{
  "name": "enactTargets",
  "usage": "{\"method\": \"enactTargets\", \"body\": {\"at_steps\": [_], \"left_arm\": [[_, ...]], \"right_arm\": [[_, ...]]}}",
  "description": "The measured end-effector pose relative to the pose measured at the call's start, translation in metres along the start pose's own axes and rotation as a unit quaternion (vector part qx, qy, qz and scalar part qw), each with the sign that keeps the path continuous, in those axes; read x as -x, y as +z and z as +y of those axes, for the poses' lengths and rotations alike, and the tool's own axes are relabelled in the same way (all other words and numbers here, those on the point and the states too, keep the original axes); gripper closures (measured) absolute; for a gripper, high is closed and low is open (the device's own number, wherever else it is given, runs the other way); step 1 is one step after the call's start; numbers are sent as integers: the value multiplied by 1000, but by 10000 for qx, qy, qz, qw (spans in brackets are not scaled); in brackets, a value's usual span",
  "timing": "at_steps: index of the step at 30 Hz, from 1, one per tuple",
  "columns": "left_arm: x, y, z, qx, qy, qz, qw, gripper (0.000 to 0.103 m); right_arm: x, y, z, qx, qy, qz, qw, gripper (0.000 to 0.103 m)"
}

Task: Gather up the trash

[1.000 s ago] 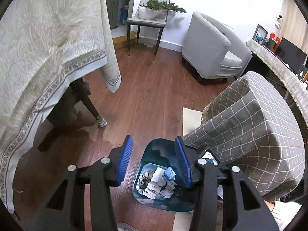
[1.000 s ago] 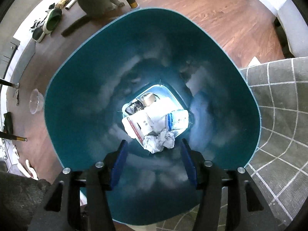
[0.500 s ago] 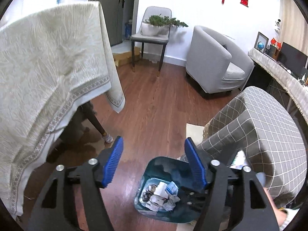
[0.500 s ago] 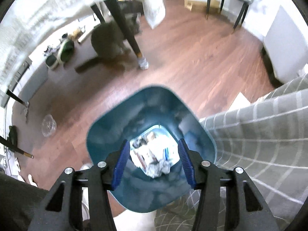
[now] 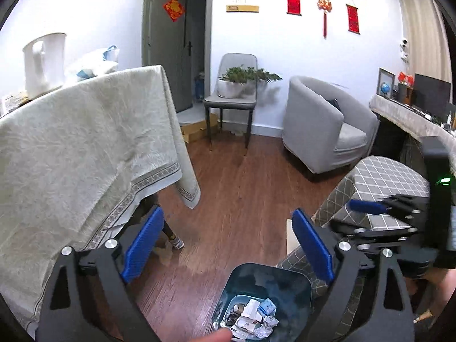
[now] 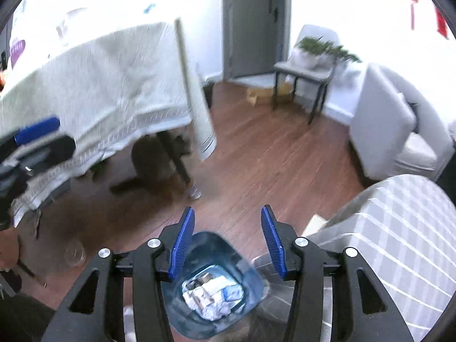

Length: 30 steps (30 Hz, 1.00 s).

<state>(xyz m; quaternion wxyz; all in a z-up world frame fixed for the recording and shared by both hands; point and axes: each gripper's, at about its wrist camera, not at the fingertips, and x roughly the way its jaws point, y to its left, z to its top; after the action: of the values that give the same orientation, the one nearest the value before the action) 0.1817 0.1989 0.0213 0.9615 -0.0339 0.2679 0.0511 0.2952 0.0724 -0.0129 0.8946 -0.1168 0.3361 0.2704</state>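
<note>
A teal trash bin (image 5: 273,280) stands on the wooden floor beside a checked cover. Crumpled paper and wrappers (image 5: 253,317) lie at its bottom, also seen in the right wrist view as trash (image 6: 213,293) inside the bin (image 6: 212,245). My left gripper (image 5: 226,213) hangs high above the bin, its jaws opening wide with nothing between them. My right gripper (image 6: 227,211) is also well above the bin, jaws partly apart and opening slightly, empty. Each wrist view catches the other: the right gripper (image 5: 367,206) at the right edge, the left gripper (image 6: 37,129) blurred at the left.
A table with a pale cloth (image 5: 85,142) fills the left. A grey cat (image 6: 154,159) sits by the table leg. Furniture under a checked cover (image 5: 384,176) adjoins the bin. A grey armchair (image 5: 322,125) and a chair with a plant (image 5: 233,97) stand farther back.
Both grippers rose away from the bin, the right one from inside its mouth. The views tilted up toward the room. The left jaws spread much wider.
</note>
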Motion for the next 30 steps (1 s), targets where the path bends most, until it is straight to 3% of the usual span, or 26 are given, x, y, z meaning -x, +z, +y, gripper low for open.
{"method": "enactTargets", "body": {"at_steps": [3, 8, 10, 19, 30], "left_arm": [[10, 0, -9, -45, 232, -139, 9996, 7], [27, -7, -30, -186, 157, -261, 9994, 5], [33, -10, -36, -179, 13, -233, 9996, 5], [66, -35, -68, -6, -59, -180, 9998, 5], [105, -68, -116, -516, -67, -359, 9980, 4]], "right_arm": [[24, -8, -13, -75, -199, -174, 9996, 41], [69, -28, -43, -415, -574, -408, 9967, 29], [85, -36, -53, -543, -717, -488, 9948, 18], [170, -81, -93, -879, -1389, -757, 9835, 7], [239, -144, -110, -1125, -1681, -1016, 9741, 4]]}}
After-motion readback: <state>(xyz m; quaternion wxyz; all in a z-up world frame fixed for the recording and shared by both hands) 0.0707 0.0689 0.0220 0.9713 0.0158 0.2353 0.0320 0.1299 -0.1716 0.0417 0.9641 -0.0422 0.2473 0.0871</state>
